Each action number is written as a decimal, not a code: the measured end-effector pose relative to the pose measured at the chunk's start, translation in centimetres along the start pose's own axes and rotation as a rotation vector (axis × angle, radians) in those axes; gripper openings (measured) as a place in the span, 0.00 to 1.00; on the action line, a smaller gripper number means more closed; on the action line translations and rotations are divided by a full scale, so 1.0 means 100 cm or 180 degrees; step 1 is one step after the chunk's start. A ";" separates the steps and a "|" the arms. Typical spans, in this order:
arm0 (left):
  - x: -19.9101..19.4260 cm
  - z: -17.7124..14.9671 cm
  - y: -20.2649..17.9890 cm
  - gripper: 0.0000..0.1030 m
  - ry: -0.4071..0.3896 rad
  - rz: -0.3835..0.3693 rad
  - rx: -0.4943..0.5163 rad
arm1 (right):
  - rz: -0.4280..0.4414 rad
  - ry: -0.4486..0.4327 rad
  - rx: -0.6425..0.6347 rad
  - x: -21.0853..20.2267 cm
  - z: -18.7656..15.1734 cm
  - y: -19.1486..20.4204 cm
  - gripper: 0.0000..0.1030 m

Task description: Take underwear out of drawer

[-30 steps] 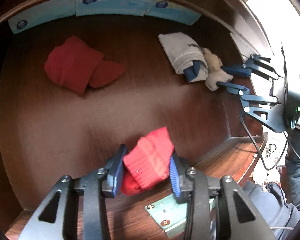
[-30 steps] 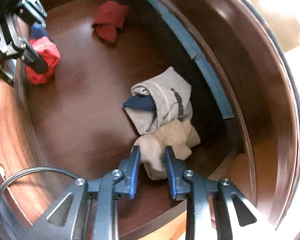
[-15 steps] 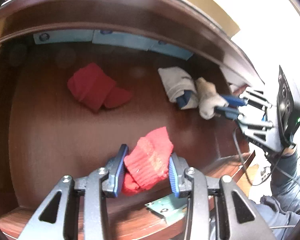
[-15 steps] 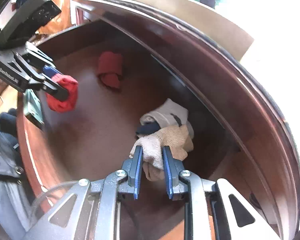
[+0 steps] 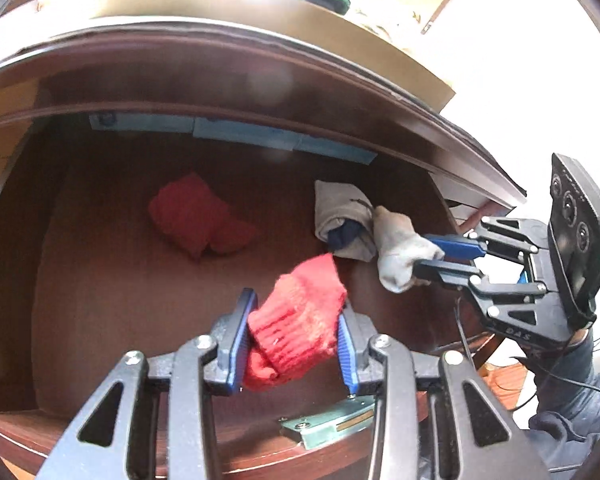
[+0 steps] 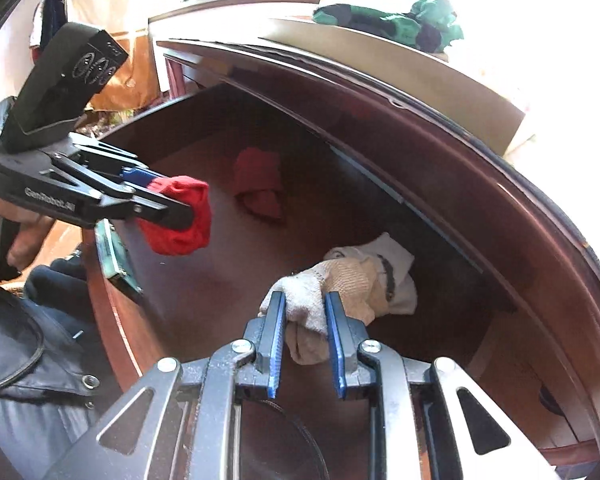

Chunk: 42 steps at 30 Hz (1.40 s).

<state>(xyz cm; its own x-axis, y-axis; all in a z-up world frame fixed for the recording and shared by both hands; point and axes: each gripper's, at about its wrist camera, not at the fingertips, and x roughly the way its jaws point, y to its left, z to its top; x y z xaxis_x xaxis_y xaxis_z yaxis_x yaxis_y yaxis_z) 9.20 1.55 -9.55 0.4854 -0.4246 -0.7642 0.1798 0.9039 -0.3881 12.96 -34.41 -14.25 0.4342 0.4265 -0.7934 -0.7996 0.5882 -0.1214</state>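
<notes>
Landmark: open dark-brown wooden drawer, seen from its front edge inward.

1. Left gripper, black frame with blue pads, at the drawer's front edge. Jaws clenched on a bright red ribbed knit bundle; the bundle sits squarely between both pads, its upper end projecting past the fingertips, clear of the drawer floor. The same gripper and bundle show at the left of the right wrist view.

2. Right gripper, same make, over the drawer's right part. Jaws clamped on a beige and cream knit bundle, pinched at its near end, the rest extending beyond the pads. In the left wrist view this gripper holds the bundle off the drawer floor.

3. Grey folded garment with a navy piece tucked inside, on the drawer floor, just behind the beige bundle.

4. Dark red folded cloth, on the drawer floor, mid-drawer, well apart from both grippers.

5. Light-blue flat packets, lined along the drawer's back wall.

6. Green fabric, on the cabinet top above the drawer.
</notes>
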 end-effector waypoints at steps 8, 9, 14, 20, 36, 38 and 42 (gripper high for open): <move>-0.014 -0.002 -0.010 0.36 -0.0271 0.0273 0.0207 | 0.0070 -0.0254 0.0052 -0.008 0.001 0.009 0.21; -0.012 -0.001 -0.013 0.36 -0.0304 0.0307 0.0230 | 0.0081 -0.0294 0.0073 -0.010 0.000 0.009 0.21; -0.017 -0.002 -0.020 0.36 -0.0467 0.0473 0.0357 | 0.0089 -0.0464 0.0136 -0.009 0.002 0.010 0.21; -0.024 -0.004 -0.028 0.36 -0.0602 0.0660 0.0511 | 0.0055 -0.0631 0.0138 -0.014 0.002 0.011 0.20; -0.040 -0.007 -0.035 0.36 -0.0945 0.1011 0.0712 | 0.0079 -0.1020 0.0177 -0.026 -0.002 0.011 0.16; -0.041 -0.006 -0.036 0.36 -0.0979 0.1039 0.0731 | 0.0083 -0.1040 0.0171 -0.027 -0.002 0.011 0.16; -0.040 -0.006 -0.037 0.36 -0.0978 0.1033 0.0735 | 0.0097 -0.0973 0.0170 -0.023 -0.001 0.011 0.16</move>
<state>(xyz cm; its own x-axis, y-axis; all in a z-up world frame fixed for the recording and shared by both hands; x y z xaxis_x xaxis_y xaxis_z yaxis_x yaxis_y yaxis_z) 6.04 -0.13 -5.35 0.7710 -0.1164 -0.6261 0.1455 0.9893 -0.0048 11.10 -34.78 -12.61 0.5215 0.6266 -0.5791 -0.7947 0.6038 -0.0622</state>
